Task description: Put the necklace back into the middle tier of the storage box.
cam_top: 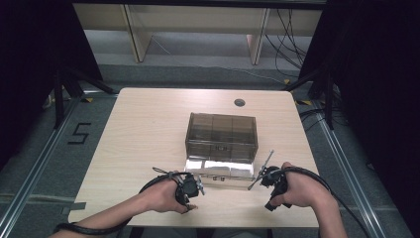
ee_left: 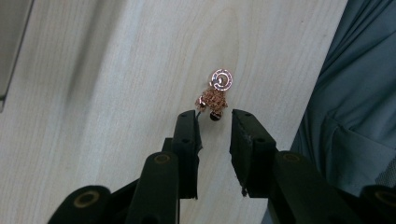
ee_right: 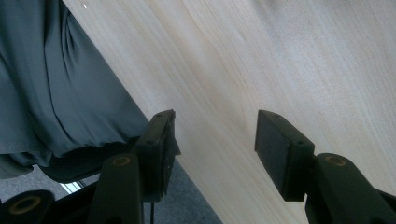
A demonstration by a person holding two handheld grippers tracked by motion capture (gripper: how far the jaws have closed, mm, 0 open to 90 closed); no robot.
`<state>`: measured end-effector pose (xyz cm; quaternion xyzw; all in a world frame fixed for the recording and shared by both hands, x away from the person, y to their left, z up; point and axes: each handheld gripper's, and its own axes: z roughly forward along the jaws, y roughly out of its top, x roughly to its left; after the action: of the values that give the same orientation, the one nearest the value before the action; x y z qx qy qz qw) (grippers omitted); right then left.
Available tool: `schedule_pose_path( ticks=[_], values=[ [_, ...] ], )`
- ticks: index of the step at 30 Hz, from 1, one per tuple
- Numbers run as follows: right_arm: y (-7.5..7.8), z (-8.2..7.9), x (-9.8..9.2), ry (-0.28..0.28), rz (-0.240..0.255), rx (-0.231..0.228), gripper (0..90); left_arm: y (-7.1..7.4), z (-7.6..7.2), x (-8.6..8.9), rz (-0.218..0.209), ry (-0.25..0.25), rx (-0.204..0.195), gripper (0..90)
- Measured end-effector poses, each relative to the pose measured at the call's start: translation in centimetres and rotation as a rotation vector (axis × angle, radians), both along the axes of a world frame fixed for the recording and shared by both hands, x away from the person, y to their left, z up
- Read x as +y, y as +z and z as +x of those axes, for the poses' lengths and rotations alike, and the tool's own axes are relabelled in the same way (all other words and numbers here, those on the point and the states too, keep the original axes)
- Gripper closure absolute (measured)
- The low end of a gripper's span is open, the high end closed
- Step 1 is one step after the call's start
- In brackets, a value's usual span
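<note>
A small copper-coloured wire ornament [ee_left: 215,91], with a spiral top and a dark bead below, lies on the pale wooden table [ee_left: 116,93]. My left gripper [ee_left: 214,120] is open; its tips sit just short of the ornament, with the bead level with the gap and nothing clamped. In the high view the left gripper [cam_top: 188,188] is near the table's front edge, in front of a smoky transparent box [cam_top: 221,130]. The box's silvery drawer [cam_top: 218,169] is pulled out toward me. My right gripper [ee_right: 215,119] [cam_top: 273,191] stands wide open over the front edge of the table, holding nothing.
A person's grey clothing [ee_left: 359,116] [ee_right: 56,84] lies close behind the table's front edge. A round cable hole [cam_top: 239,102] sits at the back of the table. Bare wood [cam_top: 138,129] lies left of the box. Black stands [cam_top: 59,94] flank the table.
</note>
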<state>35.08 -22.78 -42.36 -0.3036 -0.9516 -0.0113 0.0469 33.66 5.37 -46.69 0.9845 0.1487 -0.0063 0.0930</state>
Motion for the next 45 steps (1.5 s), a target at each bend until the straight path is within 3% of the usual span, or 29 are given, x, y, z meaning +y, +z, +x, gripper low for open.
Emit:
schedule_pose_path(
  ticks=[14,20,31,41,45],
  values=[
    [0.0,-0.1,0.1,-0.009,0.003,0.001,48.4,-0.4,-0.1,-1.2,0.026,-0.045,-0.006,73.9],
    [-0.2,0.1,0.0,0.019,-0.006,-0.01,48.4,-0.7,-0.2,-1.4,0.048,-0.057,-0.005,75.4],
    [-0.1,0.1,0.0,0.004,0.004,0.007,48.4,-1.0,-0.3,-1.7,0.054,-0.087,-0.032,82.3],
    [-0.4,0.1,0.0,0.034,-0.004,-0.009,47.8,-0.9,-0.2,-1.6,0.049,-0.056,-0.009,86.8],
    [-0.5,0.0,0.1,0.008,0.004,0.009,47.4,-0.5,0.1,-1.5,0.045,-0.04,-0.009,87.2]
  ],
)
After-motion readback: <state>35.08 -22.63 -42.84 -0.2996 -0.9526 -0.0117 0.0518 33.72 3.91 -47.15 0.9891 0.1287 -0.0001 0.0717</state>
